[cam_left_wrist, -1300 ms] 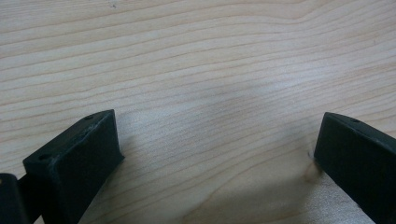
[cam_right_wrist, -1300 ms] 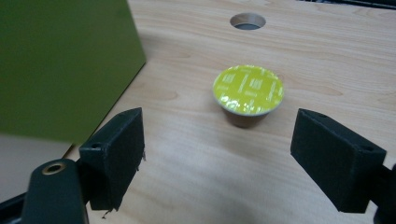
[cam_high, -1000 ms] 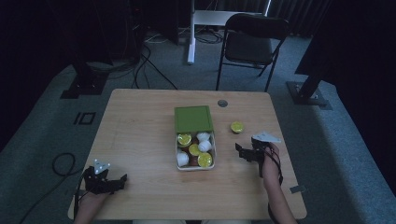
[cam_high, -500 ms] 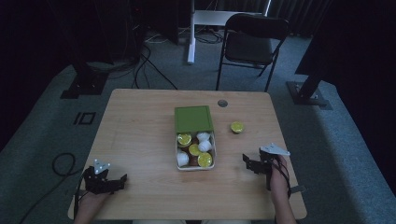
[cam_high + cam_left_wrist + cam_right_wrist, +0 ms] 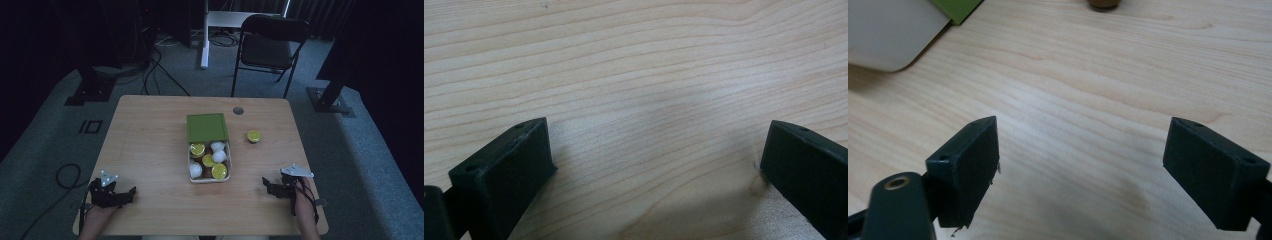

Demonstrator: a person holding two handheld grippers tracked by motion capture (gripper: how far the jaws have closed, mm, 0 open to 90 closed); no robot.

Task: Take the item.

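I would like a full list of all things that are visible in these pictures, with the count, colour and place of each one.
table: one, light wood, centre of the high view
box: one, white, middle of the table, open
lid: one, green, at the far end of the box
cups in the box: about six, yellow-green or white tops, inside the box
loose cup: one, yellow-green top, on the table to the right of the lid
round insert: one, grey, near the table's far edge
chair: one, black, on the floor beyond the table
left gripper: one, black, near left corner, open, nothing held
right gripper: one, black, near right corner, open, nothing held
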